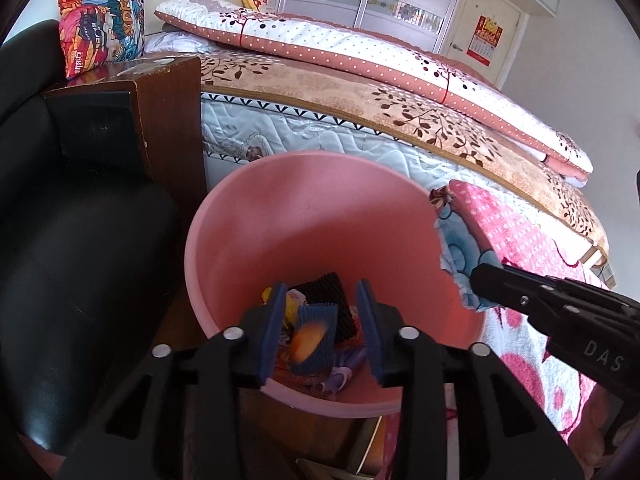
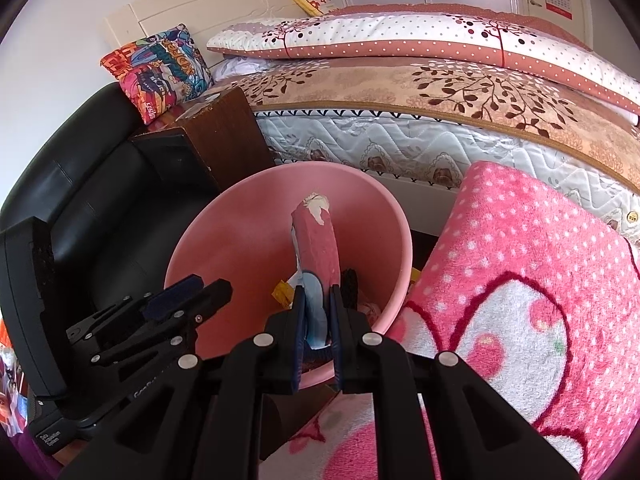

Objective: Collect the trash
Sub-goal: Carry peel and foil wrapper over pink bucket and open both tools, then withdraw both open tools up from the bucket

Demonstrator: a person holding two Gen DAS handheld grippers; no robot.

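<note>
A pink bin [image 1: 304, 220] stands on the floor beside the bed; it also shows in the right wrist view [image 2: 240, 240]. Several pieces of trash lie at its bottom, among them black foam netting [image 1: 324, 288]. My left gripper [image 1: 322, 332] is open above the bin. A blurred orange piece with blue netting [image 1: 310, 338] is in the air between its fingers, untouched. My right gripper [image 2: 318, 320] is shut on a pink and blue wrapper [image 2: 316, 240] held over the bin's right rim; the wrapper also shows in the left wrist view [image 1: 460, 248].
A dark wooden nightstand [image 1: 160, 120] and a black leather chair [image 1: 80, 240] stand left of the bin. The bed with its mattress [image 1: 320, 128] is behind. A pink fleece blanket [image 2: 520, 300] lies to the right. A colourful cushion [image 1: 100, 24] sits on the nightstand.
</note>
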